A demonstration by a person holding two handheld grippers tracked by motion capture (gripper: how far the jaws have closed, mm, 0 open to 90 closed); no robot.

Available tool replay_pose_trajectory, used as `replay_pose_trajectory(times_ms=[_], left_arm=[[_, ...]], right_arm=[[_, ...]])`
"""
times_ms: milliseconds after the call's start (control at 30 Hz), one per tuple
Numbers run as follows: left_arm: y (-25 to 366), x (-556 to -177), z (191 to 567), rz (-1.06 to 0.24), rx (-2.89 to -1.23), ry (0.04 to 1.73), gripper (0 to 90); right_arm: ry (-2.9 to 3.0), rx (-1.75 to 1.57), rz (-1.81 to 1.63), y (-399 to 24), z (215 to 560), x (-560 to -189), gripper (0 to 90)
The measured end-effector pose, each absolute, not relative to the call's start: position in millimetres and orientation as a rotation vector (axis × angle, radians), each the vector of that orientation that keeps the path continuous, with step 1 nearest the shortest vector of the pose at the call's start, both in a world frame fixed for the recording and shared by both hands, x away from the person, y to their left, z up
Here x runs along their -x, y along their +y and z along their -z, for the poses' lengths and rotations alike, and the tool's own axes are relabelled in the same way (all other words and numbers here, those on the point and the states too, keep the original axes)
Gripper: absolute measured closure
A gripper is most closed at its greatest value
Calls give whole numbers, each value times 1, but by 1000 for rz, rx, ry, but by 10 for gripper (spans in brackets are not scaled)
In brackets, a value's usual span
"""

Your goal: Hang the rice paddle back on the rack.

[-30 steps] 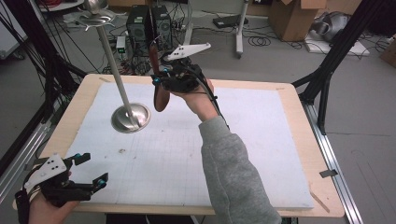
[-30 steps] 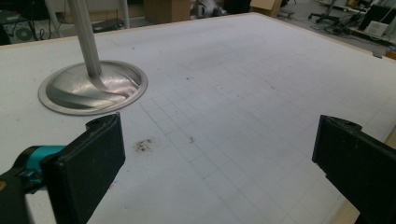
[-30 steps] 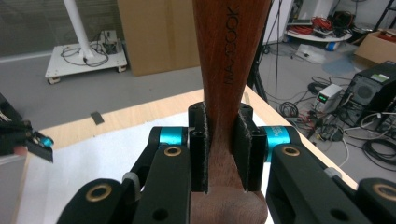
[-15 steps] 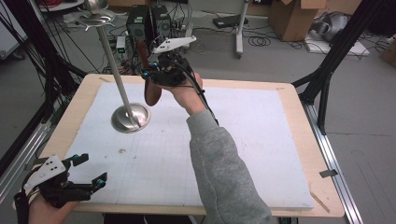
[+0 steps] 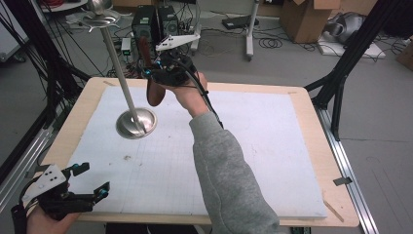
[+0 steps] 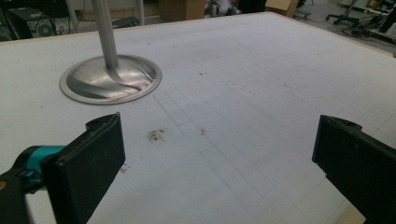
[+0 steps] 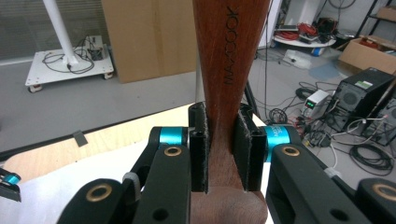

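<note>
Right gripper [image 5: 155,73] shifted left toward steel stand [image 5: 137,122], clamped on wooden spoon [image 7: 229,70], probably upright; left gripper [image 6: 219,154] gapes.

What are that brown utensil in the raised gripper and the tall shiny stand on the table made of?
The utensil looks like wood: reddish brown, matte, with faint grain and a brand name burned or stamped into the handle. The right gripper clamps it. The stand looks like polished metal, probably steel: its round base mirrors the room's light, and its pole has a smooth silvery sheen.
</note>
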State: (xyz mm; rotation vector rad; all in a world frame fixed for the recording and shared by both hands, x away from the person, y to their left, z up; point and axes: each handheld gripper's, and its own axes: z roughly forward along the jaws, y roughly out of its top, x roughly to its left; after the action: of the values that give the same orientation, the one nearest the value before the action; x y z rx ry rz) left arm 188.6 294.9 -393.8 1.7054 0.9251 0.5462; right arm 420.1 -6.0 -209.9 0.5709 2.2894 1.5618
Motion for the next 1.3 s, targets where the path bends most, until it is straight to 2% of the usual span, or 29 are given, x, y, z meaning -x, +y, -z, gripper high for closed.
replay_pose_trajectory(times_ms=[1300], left_arm=[[305,-178,398,-523,-1700,919,29]], right_arm=[[2254,-584,-1582,30,185,-428,775]])
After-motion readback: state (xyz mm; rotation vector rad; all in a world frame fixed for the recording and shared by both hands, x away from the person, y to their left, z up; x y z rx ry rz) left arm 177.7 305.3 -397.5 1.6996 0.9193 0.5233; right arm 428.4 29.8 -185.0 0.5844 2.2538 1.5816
